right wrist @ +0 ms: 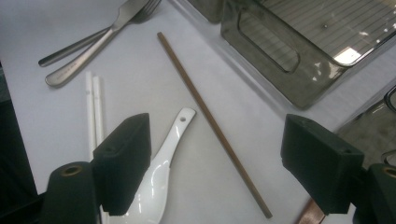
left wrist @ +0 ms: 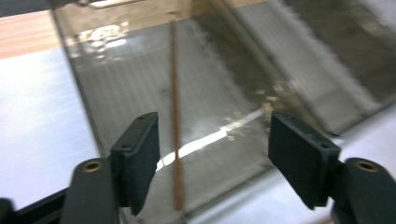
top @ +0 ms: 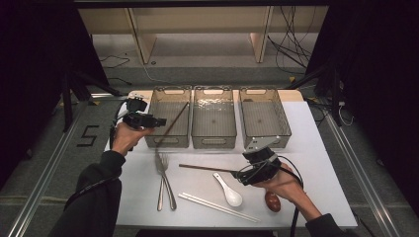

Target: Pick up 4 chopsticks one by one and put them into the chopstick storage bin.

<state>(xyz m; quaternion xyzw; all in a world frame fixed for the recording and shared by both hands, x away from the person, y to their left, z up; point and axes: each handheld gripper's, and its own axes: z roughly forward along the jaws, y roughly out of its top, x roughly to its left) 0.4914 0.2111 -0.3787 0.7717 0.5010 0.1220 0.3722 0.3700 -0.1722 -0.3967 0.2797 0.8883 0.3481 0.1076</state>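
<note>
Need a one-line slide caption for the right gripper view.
Open right gripper above a brown wooden chopstick on the white table, beside a white ceramic spoon.

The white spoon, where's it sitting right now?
In the high view the white spoon lies on the table's near right part, between the white chopsticks and the right gripper, below the brown chopstick.

Floor mark (top: 87,136) apparently reads "5"

Floor cables (top: 291,47), wooden shelving (top: 197,22)
</note>
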